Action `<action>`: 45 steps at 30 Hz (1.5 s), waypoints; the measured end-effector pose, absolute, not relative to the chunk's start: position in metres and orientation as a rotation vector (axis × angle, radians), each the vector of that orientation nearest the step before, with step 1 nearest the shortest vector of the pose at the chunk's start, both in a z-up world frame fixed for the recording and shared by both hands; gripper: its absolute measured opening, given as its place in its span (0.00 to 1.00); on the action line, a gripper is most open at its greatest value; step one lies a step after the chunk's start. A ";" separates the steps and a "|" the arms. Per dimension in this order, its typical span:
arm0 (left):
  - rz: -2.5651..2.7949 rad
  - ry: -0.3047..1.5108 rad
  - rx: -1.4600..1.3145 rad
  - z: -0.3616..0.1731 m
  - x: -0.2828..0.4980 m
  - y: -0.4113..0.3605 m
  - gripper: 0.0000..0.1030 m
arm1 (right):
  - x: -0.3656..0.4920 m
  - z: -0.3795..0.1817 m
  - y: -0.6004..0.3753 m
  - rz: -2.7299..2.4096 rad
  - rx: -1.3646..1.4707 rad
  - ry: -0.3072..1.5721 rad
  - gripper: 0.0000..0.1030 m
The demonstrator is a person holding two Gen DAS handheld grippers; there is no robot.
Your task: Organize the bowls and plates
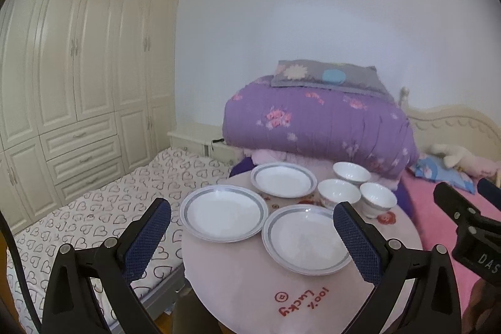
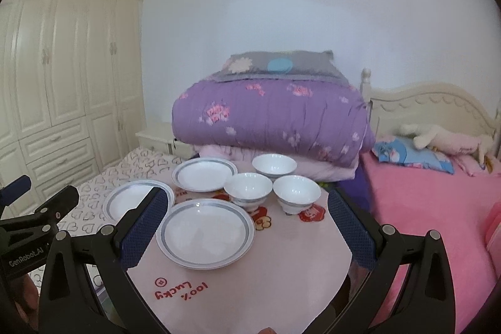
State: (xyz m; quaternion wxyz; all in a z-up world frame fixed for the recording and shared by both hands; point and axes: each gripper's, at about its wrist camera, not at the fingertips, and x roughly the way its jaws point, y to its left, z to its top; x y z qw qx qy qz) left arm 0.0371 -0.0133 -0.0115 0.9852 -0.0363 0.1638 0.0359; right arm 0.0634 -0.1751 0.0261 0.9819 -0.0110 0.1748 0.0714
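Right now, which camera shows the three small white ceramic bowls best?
The right wrist view: the three small white ceramic bowls sit central and unobstructed. In the left wrist view they appear smaller, beside the left gripper's finger.

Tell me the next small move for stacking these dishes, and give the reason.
Probably lower the right tongs onto the rim of the nearest plate. Both tongs are open and hold nothing, with the left tongs equally idle. Three plates lie separately, unstacked, on the pink cloth, with three bowls grouped behind them. The nearest plate sits directly ahead of the right tongs, so it seems the easiest first pick.
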 end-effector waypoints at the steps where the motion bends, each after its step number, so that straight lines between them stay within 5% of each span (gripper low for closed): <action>1: 0.072 0.326 -0.075 -0.012 0.035 -0.013 0.99 | 0.063 0.026 -0.175 0.145 -0.021 0.352 1.00; 16: 0.033 0.378 -0.097 -0.020 0.036 -0.007 0.99 | 0.079 0.013 -0.181 0.185 0.005 0.414 1.00; 35: -0.021 0.799 -0.222 -0.089 0.225 0.016 0.98 | 0.213 -0.102 -0.195 0.278 0.010 0.799 1.00; 45: -0.036 0.869 -0.299 -0.122 0.302 0.032 0.78 | 0.274 -0.137 -0.191 0.383 0.035 0.924 0.89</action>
